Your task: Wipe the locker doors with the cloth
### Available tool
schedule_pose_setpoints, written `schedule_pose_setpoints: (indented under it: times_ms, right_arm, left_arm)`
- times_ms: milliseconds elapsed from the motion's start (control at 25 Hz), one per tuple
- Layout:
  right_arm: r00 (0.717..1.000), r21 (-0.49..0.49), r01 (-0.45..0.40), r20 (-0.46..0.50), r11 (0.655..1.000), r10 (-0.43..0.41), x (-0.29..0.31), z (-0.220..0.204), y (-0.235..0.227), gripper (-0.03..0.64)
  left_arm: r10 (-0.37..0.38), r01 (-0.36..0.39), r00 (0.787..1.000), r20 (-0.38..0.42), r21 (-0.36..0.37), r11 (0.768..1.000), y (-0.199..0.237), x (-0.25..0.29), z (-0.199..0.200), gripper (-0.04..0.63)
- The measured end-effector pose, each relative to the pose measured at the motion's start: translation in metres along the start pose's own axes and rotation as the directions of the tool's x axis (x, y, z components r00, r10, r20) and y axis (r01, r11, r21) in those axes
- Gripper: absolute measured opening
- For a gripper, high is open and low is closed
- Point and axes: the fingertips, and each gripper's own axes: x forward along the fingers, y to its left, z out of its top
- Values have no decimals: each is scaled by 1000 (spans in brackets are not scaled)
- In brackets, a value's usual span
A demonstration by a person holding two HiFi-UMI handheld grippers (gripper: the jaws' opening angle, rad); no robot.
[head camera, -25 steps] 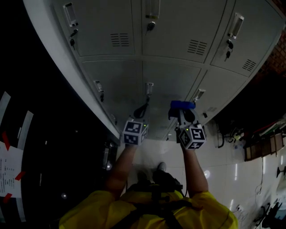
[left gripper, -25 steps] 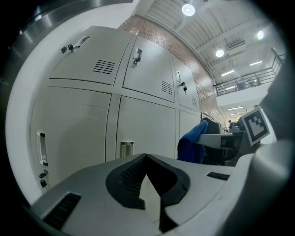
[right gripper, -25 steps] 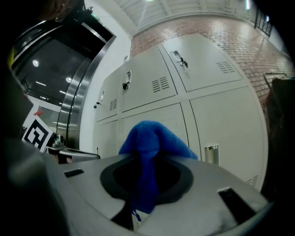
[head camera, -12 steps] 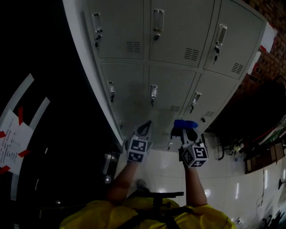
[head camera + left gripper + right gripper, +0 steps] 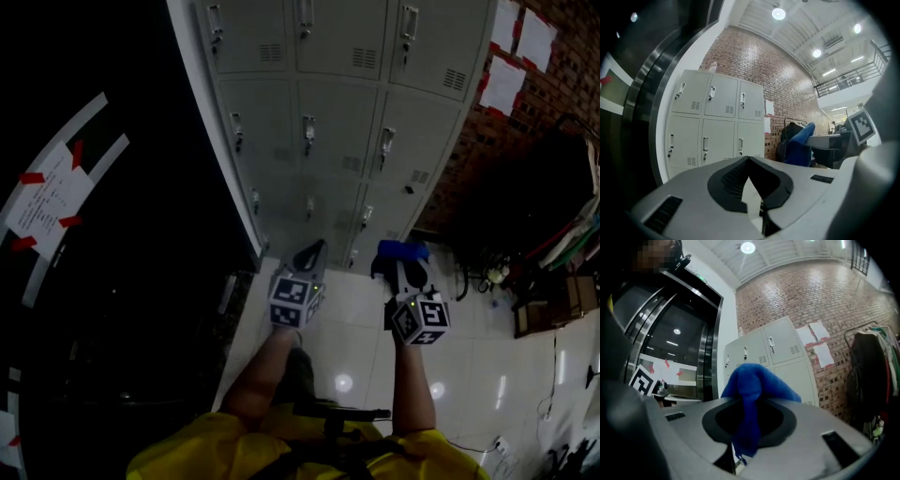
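The grey lockers (image 5: 328, 141) stand ahead in rows of three doors, a good step away from both grippers. My right gripper (image 5: 400, 262) is shut on a blue cloth (image 5: 401, 250), which bunches over the jaw tips and hangs down between them (image 5: 749, 394). My left gripper (image 5: 315, 249) is shut with nothing in it; its dark pads meet at a point (image 5: 749, 160). The two grippers are side by side at about the same height, over the floor in front of the lockers' bottom row. The lockers (image 5: 712, 126) also show in the left gripper view, with the cloth (image 5: 802, 140) to their right.
A brick wall (image 5: 487, 178) with white papers (image 5: 516, 47) adjoins the lockers on the right. Hanging clothes on a rack (image 5: 874, 376) stand further right. Dark glass panels (image 5: 112, 262) with taped notices (image 5: 52, 197) run along the left. Glossy white floor tiles (image 5: 347, 328) lie underfoot.
Both grippers have drawn back from the locker doors, which now look farther off with more rows in sight. The cloth stays in the right gripper.
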Motion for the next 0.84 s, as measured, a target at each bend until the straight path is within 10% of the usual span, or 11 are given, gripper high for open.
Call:
schedule_pose_setpoints:
  times_ms: [840]
  right_arm:
    - [996, 49, -83, -11, 995, 83, -173, 14, 115, 71]
  left_arm:
    - [33, -33, 999, -15, 42, 999, -86, -227, -1, -6]
